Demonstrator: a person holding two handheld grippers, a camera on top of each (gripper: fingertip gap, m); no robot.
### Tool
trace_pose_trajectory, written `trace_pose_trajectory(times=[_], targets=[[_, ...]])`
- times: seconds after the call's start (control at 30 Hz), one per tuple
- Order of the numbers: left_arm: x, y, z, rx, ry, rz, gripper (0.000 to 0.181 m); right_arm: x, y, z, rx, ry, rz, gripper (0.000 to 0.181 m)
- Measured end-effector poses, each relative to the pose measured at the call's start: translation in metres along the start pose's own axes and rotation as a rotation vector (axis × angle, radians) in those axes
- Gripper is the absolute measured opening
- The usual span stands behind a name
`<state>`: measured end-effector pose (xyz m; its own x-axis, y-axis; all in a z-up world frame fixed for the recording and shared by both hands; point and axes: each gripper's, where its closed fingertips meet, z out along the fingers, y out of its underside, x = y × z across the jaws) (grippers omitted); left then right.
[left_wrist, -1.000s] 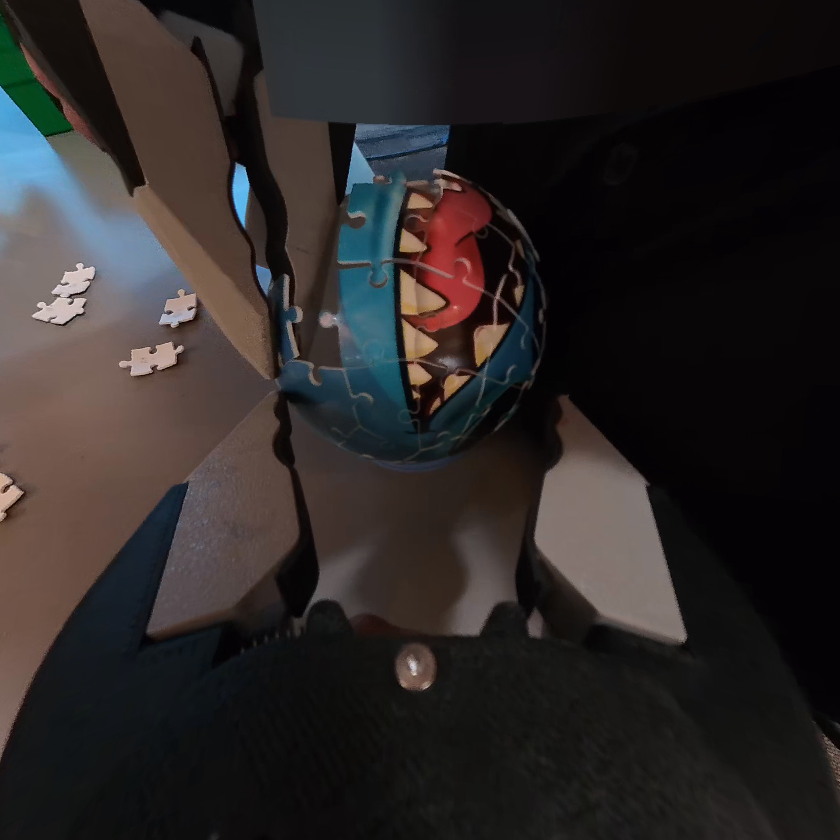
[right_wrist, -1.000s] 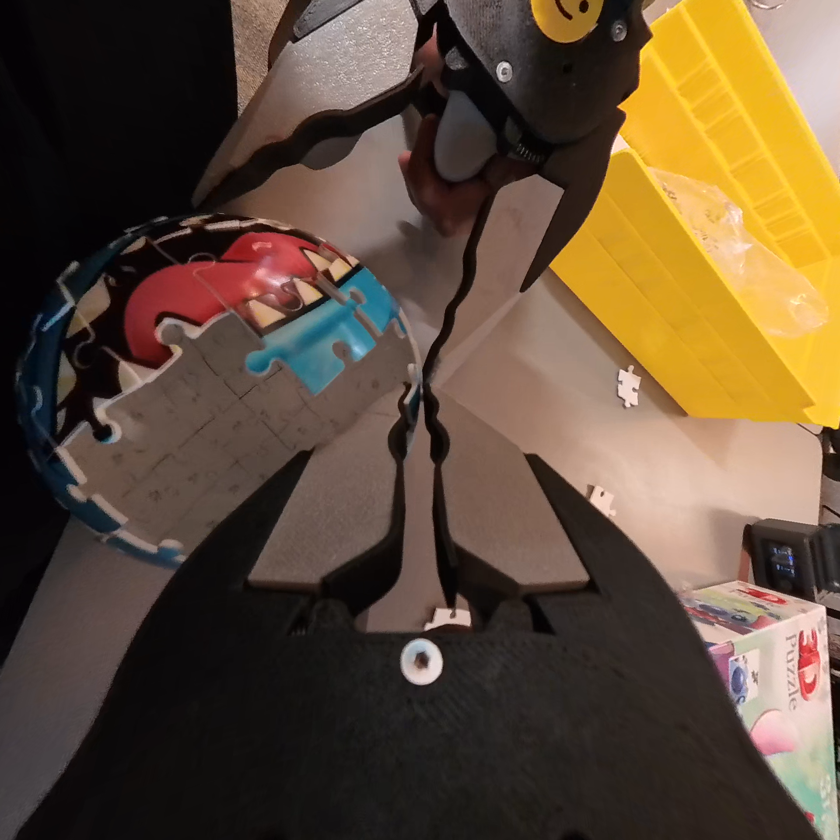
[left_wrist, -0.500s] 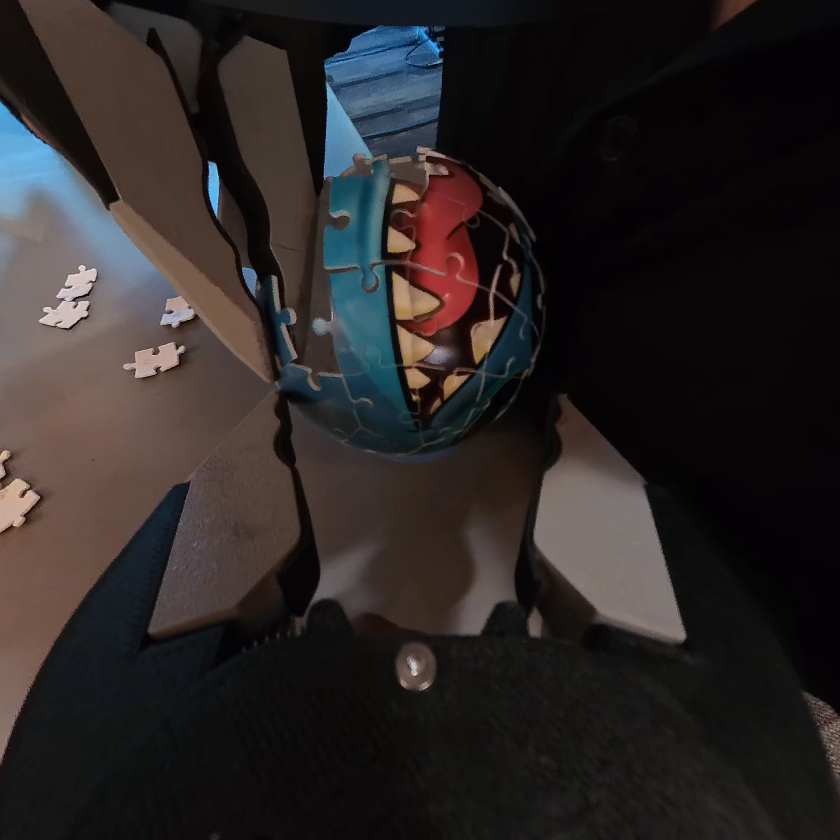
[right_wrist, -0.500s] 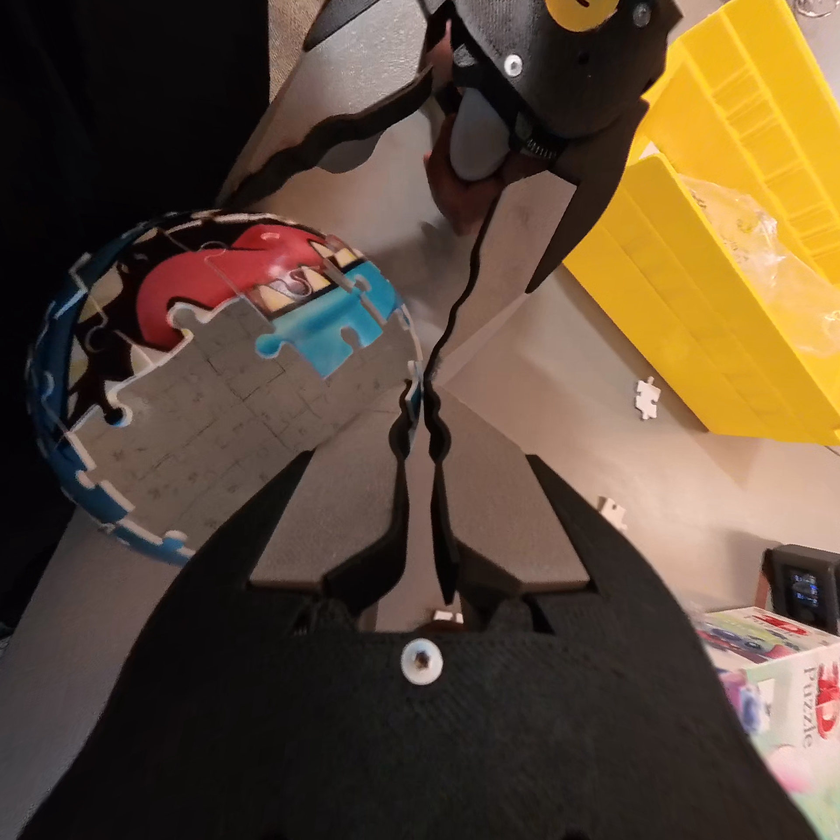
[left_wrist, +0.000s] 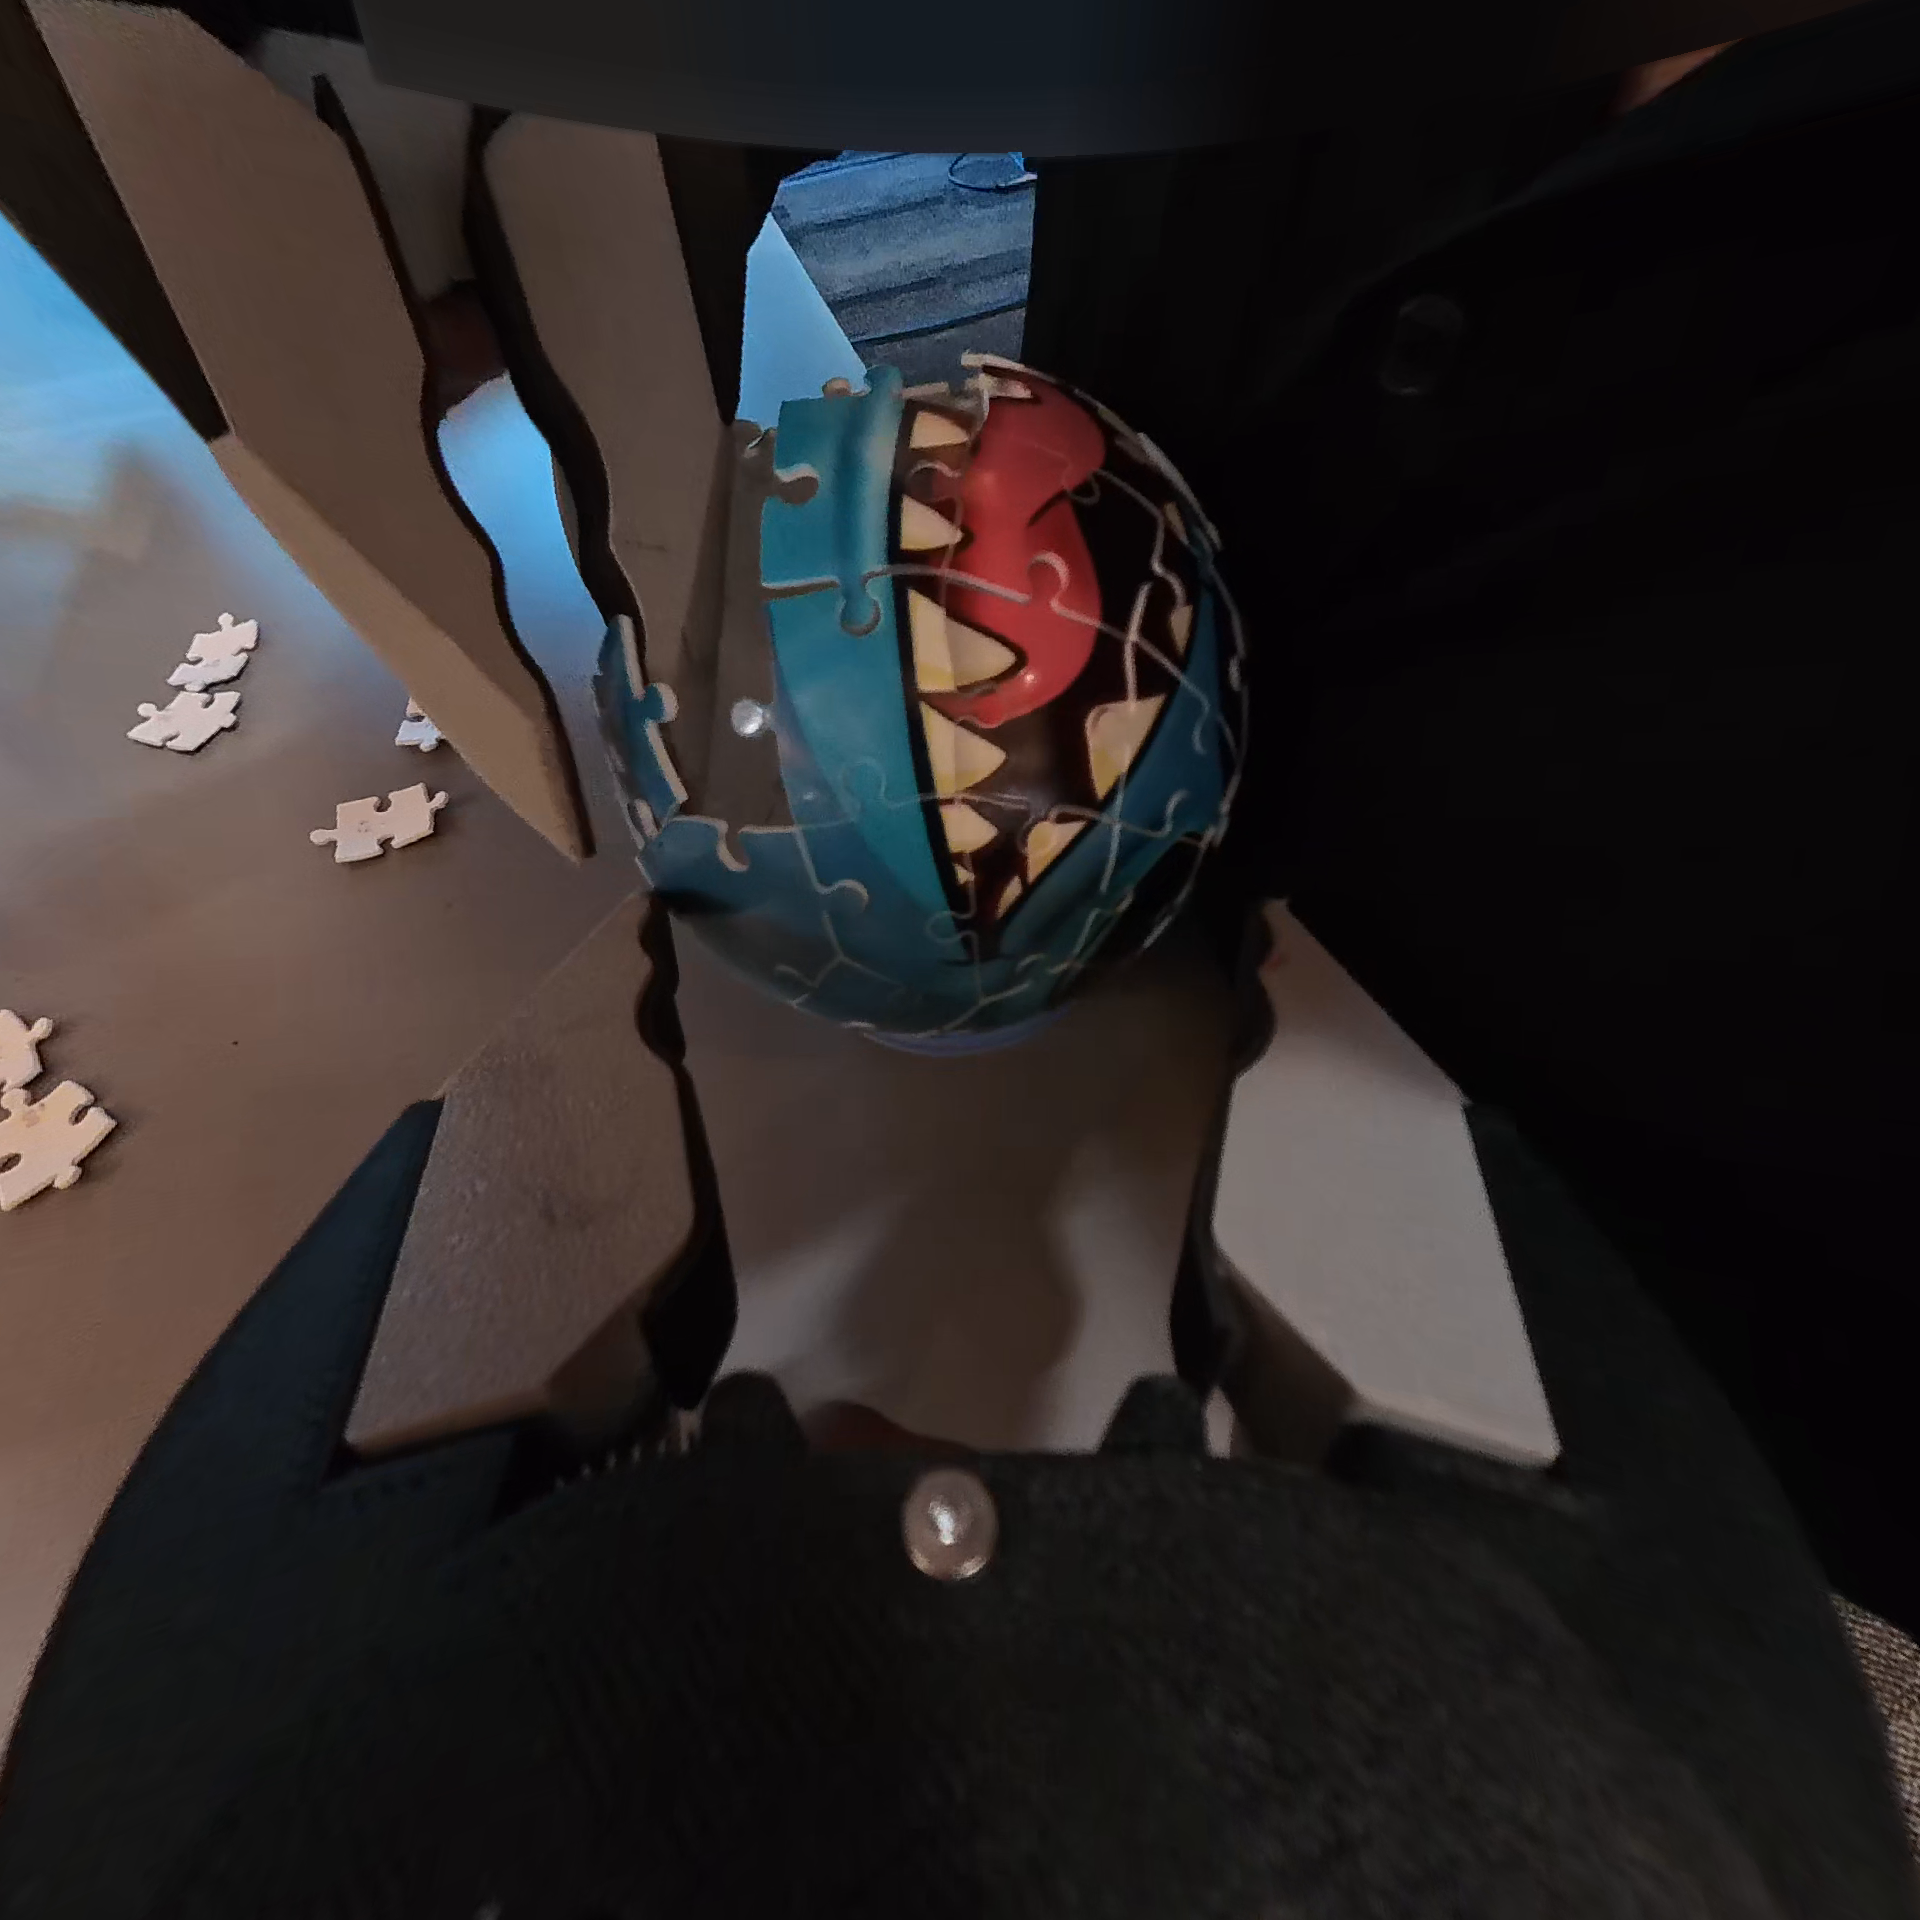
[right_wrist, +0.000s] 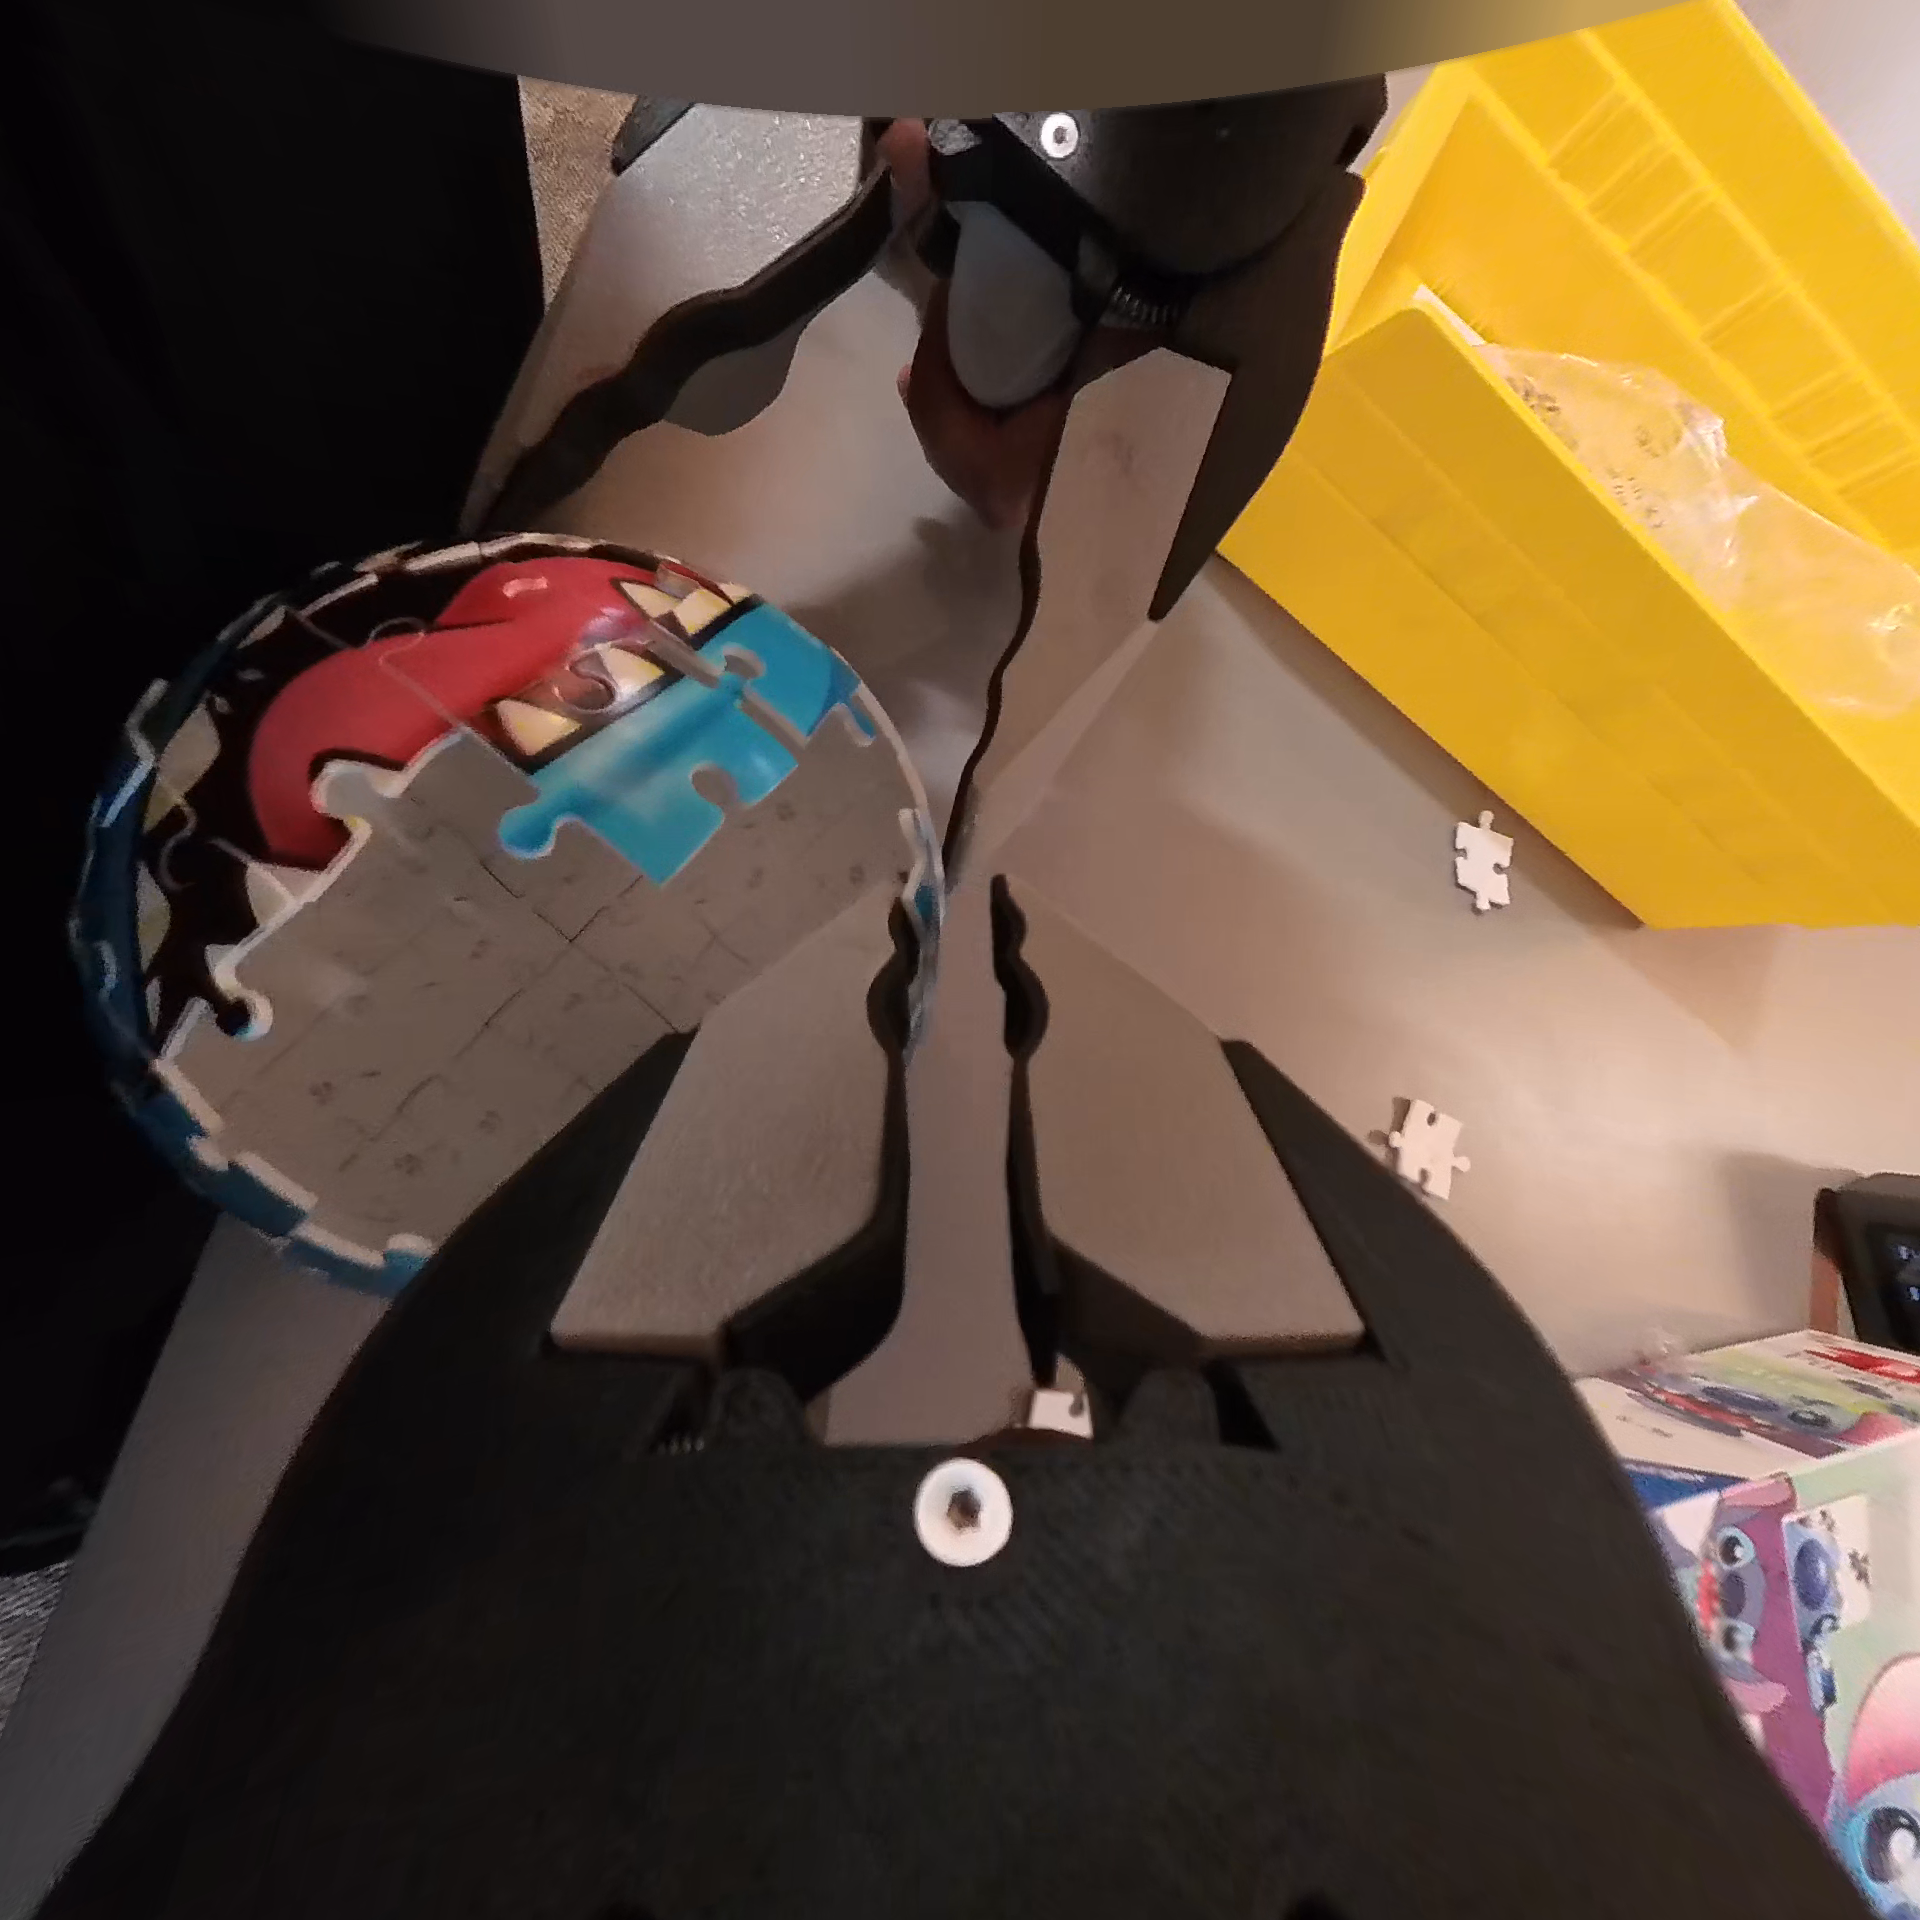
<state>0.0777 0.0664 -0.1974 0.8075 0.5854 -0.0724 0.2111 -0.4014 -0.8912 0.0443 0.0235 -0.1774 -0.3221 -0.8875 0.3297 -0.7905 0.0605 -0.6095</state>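
Note:
A partly built puzzle ball (left_wrist: 987, 675), blue with a red tongue and teeth, is clamped between the fingertips of my left gripper (left_wrist: 951, 914), held above a grey table (left_wrist: 260, 987). In the right wrist view the ball (right_wrist: 468, 883) shows its open side with the grey backs of pieces. My right gripper (right_wrist: 951, 914) stands at the ball's rim with its jaws slightly apart. A blue rim piece (right_wrist: 928, 914) on the ball lies between them, against the left finger. My right gripper also shows at the upper left of the left wrist view (left_wrist: 623, 779).
A yellow bin (right_wrist: 1558, 644) holding a clear plastic bag (right_wrist: 1714, 468) stands at the right. A colourful puzzle box (right_wrist: 1766, 1507) lies at the lower right. Loose white pieces lie on the table (right_wrist: 1486, 862) (left_wrist: 379, 821). A person's dark clothing (left_wrist: 1558, 623) fills the right of the left wrist view.
My right gripper was shut on the blue rim piece; its jaws have now parted, leaving the piece on the ball. My left gripper still holds the ball.

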Motion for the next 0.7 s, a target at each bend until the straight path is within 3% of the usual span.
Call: trace_pose_trajectory(times=[0.53,0.7], targets=[[-0.0058,-0.0052,-0.0028,0.046,-0.024,-0.008,0.103,0.0008,-0.0021,-0.0068,0.098,0.076,-0.051,0.001],[-0.0074,-0.0076,-0.0039,0.071,-0.025,-0.021,0.101,0.0068,0.0021,-0.0107,0.110,0.122,-0.041,0.010]])
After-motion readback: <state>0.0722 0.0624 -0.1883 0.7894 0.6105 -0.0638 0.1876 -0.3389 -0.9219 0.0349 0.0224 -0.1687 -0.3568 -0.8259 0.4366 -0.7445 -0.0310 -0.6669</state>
